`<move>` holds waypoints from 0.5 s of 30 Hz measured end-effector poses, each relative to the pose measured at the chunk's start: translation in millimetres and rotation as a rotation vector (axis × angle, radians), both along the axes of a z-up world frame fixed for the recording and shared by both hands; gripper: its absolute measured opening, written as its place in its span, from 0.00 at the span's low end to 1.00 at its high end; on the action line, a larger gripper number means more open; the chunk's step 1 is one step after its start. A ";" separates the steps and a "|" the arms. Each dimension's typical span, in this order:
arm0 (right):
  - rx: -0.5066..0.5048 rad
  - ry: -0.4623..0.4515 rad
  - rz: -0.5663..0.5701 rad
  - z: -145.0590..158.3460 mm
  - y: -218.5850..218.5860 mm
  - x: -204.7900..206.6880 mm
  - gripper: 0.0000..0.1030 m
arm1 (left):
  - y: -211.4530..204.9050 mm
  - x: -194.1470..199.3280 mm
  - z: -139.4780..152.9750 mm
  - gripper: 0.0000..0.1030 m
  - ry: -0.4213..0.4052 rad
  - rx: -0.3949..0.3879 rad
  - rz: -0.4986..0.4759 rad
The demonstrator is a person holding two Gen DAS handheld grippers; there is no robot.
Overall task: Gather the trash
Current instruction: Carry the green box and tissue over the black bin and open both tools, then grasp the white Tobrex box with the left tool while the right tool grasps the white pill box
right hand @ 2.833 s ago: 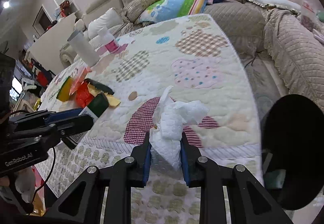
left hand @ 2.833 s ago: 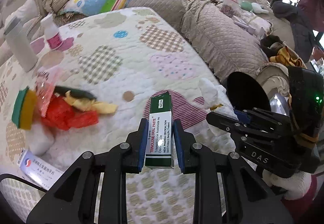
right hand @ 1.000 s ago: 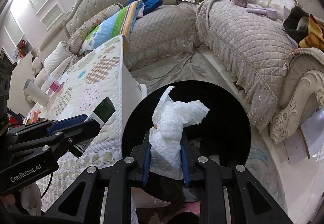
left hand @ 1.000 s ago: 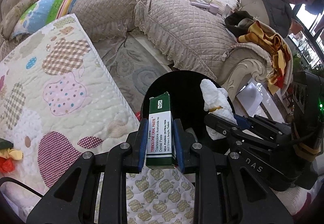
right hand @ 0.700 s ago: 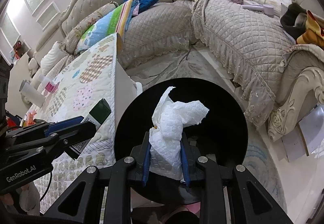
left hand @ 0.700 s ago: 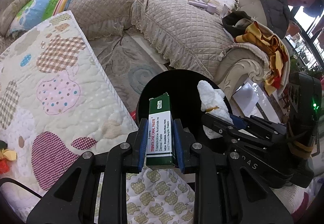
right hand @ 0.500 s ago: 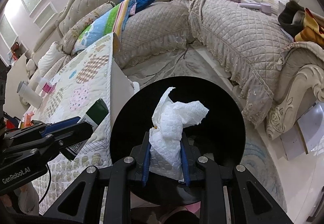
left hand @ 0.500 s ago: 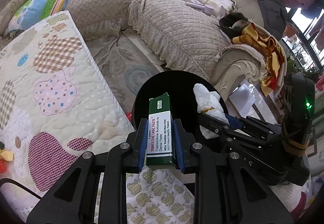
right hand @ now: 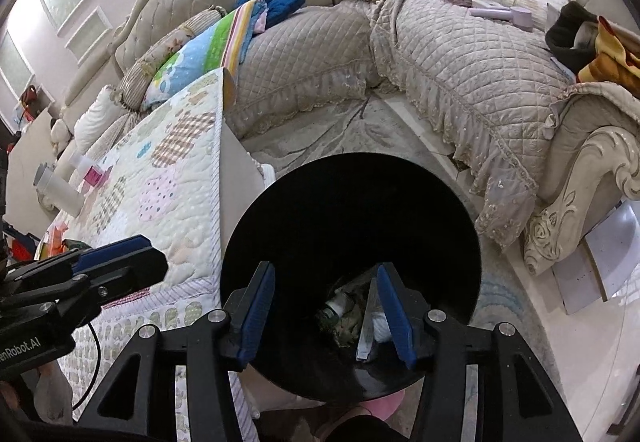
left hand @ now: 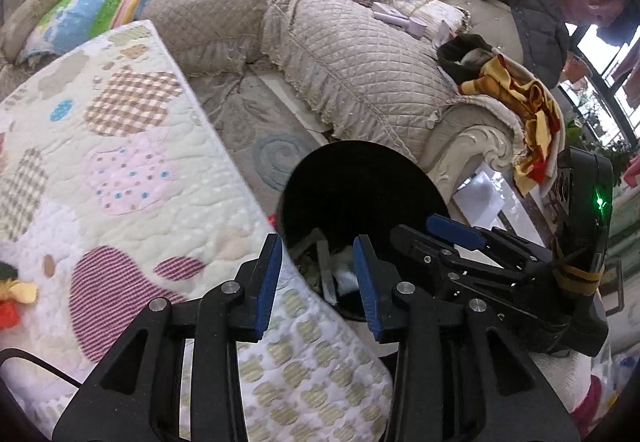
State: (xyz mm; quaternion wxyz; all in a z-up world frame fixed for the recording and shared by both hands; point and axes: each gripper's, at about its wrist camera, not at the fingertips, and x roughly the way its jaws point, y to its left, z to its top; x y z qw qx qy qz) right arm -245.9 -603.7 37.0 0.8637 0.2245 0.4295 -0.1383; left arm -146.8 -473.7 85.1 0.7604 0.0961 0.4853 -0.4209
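Both grippers hang over the black bin [right hand: 400, 202], and both are letting go. The left gripper [left hand: 316, 274] has its jaws opening with nothing between the blue pads; through the gap you look straight down into the bin, where a narrow box [left hand: 326, 274] and a white wad of tissue [left hand: 346, 278] lie on the bottom among other scraps. The right gripper [right hand: 326, 316] is opening too, wider, also empty, poised above the bin's near side (the same box edge and tissue show pale between its jaws, far below them and not touched).

So this load looks delivered, and what is left lies elsewhere. On the quilted table [left hand: 132, 170], at the far left edge of the left wrist view, a red and yellow scrap [left hand: 14, 298] pokes into frame. The right wrist view shows more clutter far down the table's left end, too small to name, near a white bottle [right hand: 58, 188].

That is the relation that matters: the remaining trash lies to the left of both grippers, away from the bin. By my judgement the left gripper is the nearer one, sitting over the table's corner. The scrap's long axis cannot be told; it is mostly cut off.
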 end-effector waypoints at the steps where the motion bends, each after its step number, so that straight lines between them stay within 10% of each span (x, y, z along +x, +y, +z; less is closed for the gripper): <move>1: 0.002 -0.002 0.003 0.3 2.3 0.6 0.50 | 5.8 0.2 1.4 0.34 -0.011 0.009 0.018; 15: 0.015 -0.011 0.162 4.5 66.2 35.4 0.50 | 102.2 10.0 1.1 0.34 -0.053 0.114 0.203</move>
